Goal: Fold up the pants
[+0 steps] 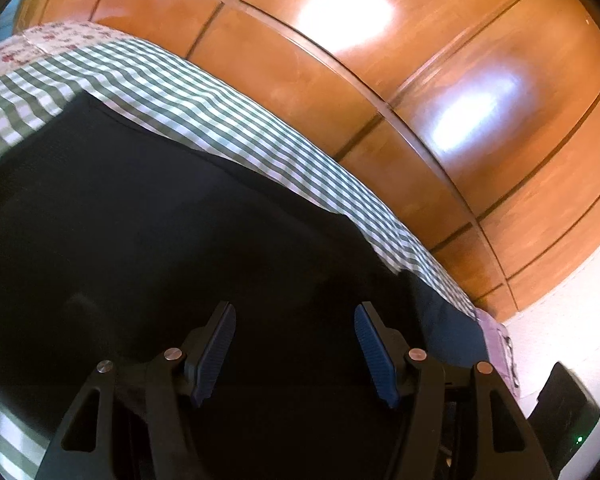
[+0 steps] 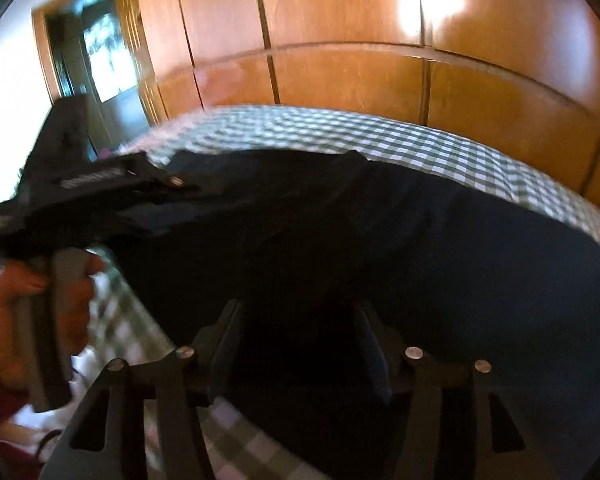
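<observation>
Dark navy pants (image 1: 160,220) lie spread on a green-and-white checked bedcover (image 1: 220,120). My left gripper (image 1: 296,344) is open just above the dark fabric, nothing between its blue pads (image 1: 216,352). In the right wrist view the pants (image 2: 440,248) cover most of the bed. My right gripper (image 2: 300,344) is open over the pants' near edge, fingers wide apart. The left gripper (image 2: 112,188), held by a hand (image 2: 40,304), reaches in from the left over the pants' far left end.
A glossy wooden wardrobe (image 1: 420,80) runs along the far side of the bed. A floral pillow (image 1: 60,36) lies at the far left. A dark device with a green light (image 1: 564,412) sits at the right. A doorway (image 2: 96,56) shows at the left.
</observation>
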Demonstrator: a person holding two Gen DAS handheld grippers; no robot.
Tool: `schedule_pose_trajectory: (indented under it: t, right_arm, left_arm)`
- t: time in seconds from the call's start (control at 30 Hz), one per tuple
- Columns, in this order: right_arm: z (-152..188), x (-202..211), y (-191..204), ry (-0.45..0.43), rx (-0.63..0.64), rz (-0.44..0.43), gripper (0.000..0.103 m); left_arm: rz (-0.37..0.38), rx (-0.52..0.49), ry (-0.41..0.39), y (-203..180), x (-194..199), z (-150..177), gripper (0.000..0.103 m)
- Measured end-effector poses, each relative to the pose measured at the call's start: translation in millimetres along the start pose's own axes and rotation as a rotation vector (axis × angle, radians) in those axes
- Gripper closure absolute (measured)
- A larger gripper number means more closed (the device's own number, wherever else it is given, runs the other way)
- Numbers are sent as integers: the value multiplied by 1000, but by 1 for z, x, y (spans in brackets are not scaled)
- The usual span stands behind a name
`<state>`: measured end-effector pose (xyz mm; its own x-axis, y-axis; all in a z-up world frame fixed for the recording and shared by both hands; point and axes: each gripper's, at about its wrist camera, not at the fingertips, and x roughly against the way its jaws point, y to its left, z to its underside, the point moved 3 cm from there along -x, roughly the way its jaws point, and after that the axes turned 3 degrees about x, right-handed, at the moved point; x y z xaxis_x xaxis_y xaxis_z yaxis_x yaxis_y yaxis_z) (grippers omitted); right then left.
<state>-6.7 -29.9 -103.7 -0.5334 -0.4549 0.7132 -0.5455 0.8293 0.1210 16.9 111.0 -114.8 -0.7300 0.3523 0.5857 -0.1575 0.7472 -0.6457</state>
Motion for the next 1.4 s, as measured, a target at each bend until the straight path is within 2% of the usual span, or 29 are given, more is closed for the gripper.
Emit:
schedule_pose_trajectory:
  t: [0.07, 0.13, 0.2, 0.27, 0.33, 0.4, 0.5, 0.63, 0.67, 0.73, 0.77, 0.8, 0.83, 0.87, 0.97, 1.07, 1.1, 1.17, 1.23, 1.33, 1.4]
  right_arm:
    - [4, 22, -13, -47, -75, -43, 45]
    - [9, 46, -28, -103, -152, -46, 45]
    - [19, 73, -47, -150, -227, -3, 44]
    - [36, 102, -72, -190, -318, 71, 38]
    - [58, 130, -102, -222, -441, 131, 37]
    - [82, 147, -130, -240, -585, 154, 37]
    - [110, 151, -156, -233, -748, 145, 35]
    - [124, 138, -169, -232, -847, 55, 35]
    - [124, 134, -169, -235, -856, 38, 35]
    - [125, 128, -174, -255, -880, 5, 35]
    - [122, 122, -177, -258, -895, -14, 36]
    - [120, 117, -180, -257, -905, -28, 44]
    - [116, 113, -180, -248, -906, -45, 52]
    - [110, 109, -179, -237, -899, -56, 69]
    - [96, 111, -178, -211, -865, -26, 74]
    - [85, 117, -176, -216, -825, -16, 75]
    - [84, 117, -174, -212, -816, -14, 75]
    - [84, 112, -172, -187, -797, -7, 75]
    - [86, 103, -169, -164, -777, 21, 74]
    - [93, 100, -166, -146, -761, 73, 64]
    - [91, 100, -165, -143, -757, 90, 62]
  left_arm:
    - [26, -3, 21, -9, -5, 0, 38]
    - [70, -1, 48, -18, -12, 2, 27]
    - [117, 6, 85, -30, -21, 4, 21]
    - [163, -1, 132, -41, -33, 4, 21]
    - [177, -2, 167, -49, -44, 5, 21]
    - [181, -2, 193, -54, -56, 5, 21]
    - [185, 13, 243, -58, -74, 9, 21]
    - [156, -44, 254, -66, -79, 16, 25]
    - [160, -59, 259, -69, -79, 18, 28]
    - [166, -77, 291, -72, -82, 23, 50]
    - [159, -83, 316, -72, -85, 28, 57]
    - [157, -93, 328, -73, -85, 30, 73]
    - [158, -105, 338, -74, -85, 33, 75]
    - [158, -116, 335, -75, -82, 35, 77]
    - [185, -103, 312, -84, -63, 29, 80]
    - [232, -92, 262, -93, -35, 19, 80]
    - [226, -108, 245, -95, -27, 17, 80]
    - [178, -151, 228, -93, -22, 18, 80]
    - [120, -177, 245, -84, -29, 26, 80]
    - [39, -165, 305, -63, -49, 46, 80]
    - [66, -142, 268, -59, -50, 48, 76]
